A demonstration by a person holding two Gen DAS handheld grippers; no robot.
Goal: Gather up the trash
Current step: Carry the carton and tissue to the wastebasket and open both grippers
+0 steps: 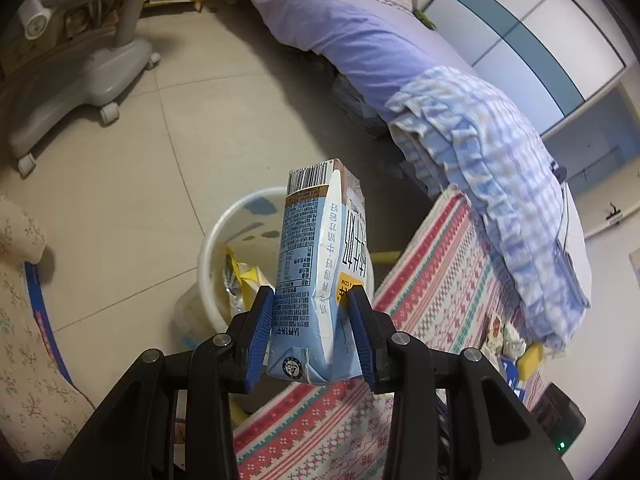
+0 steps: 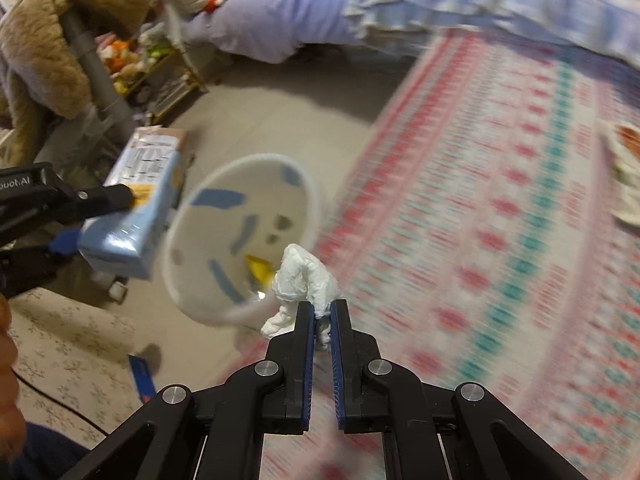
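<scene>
Hovering fingers [image 1: 360,316] clamping carton [image 1: 316,264]

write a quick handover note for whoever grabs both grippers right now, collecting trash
Left gripper: shut on the milk carton, held above the white bin.
Right gripper: shut on a crumpled tissue, near the bin's rim.
Done: a yellow wrapper already lies in the bin.
Left: drop both pieces in, then fetch the wrappers and wadded paper lying on the patterned rug.
</scene>
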